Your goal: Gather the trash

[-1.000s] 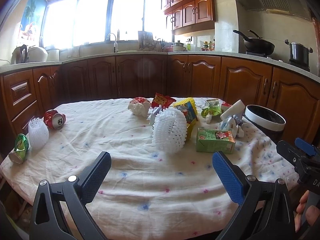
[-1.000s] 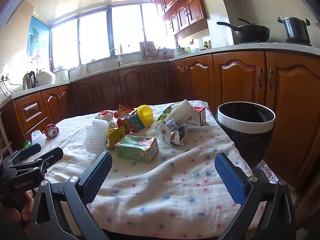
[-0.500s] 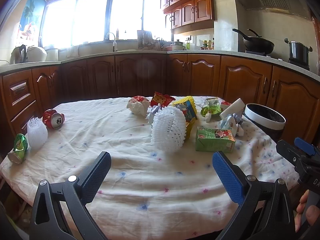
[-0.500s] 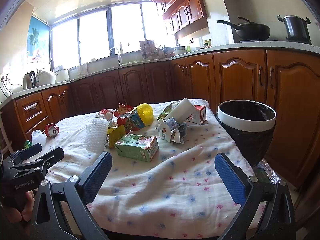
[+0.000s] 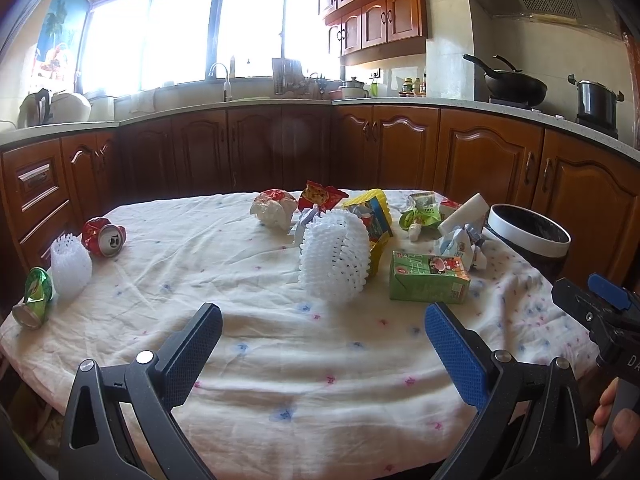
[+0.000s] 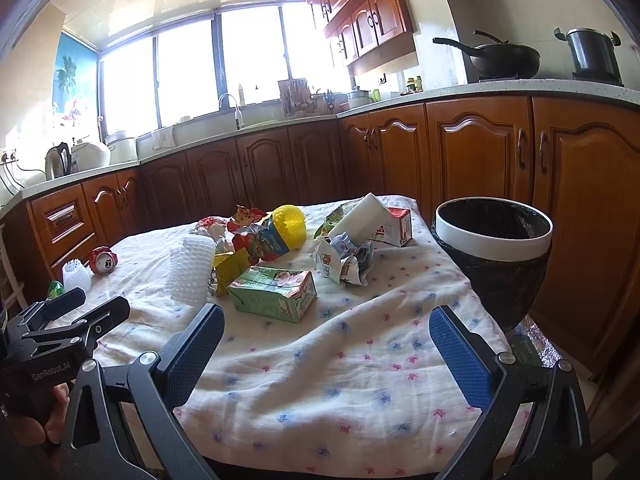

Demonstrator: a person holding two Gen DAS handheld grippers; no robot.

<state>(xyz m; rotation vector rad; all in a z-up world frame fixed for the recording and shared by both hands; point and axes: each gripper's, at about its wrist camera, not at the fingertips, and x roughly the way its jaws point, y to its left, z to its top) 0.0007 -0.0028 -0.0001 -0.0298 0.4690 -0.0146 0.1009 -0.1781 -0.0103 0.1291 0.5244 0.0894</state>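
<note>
Trash lies scattered on a table under a white flowered cloth [image 5: 256, 344]. A green juice carton [image 5: 428, 282] [image 6: 274, 294] lies beside a white foam net [image 5: 334, 258] [image 6: 191, 270]. Behind them sit crumpled wrappers [image 6: 344, 262], a yellow net [image 6: 289, 222] and a red-white carton [image 6: 394, 226]. At the far left lie a red can [image 5: 103, 237], a small foam net [image 5: 70, 266] and a green can [image 5: 34, 298]. A black bin with a white rim [image 6: 494, 242] [image 5: 528, 236] stands off the table's right end. My left gripper [image 5: 322, 330] and right gripper [image 6: 326, 330] hover open over the near cloth, holding nothing.
Wooden cabinets [image 5: 380, 152] and a counter run behind and right of the table. A wok [image 6: 502, 58] and pot [image 6: 588, 54] sit on the stove. A kettle [image 6: 58, 160] stands at the left. A person's hand [image 5: 614, 428] holds the other gripper.
Both views shifted only slightly; the right gripper eased a little nearer the table. Nothing on the table has moved and both grippers stayed open.
</note>
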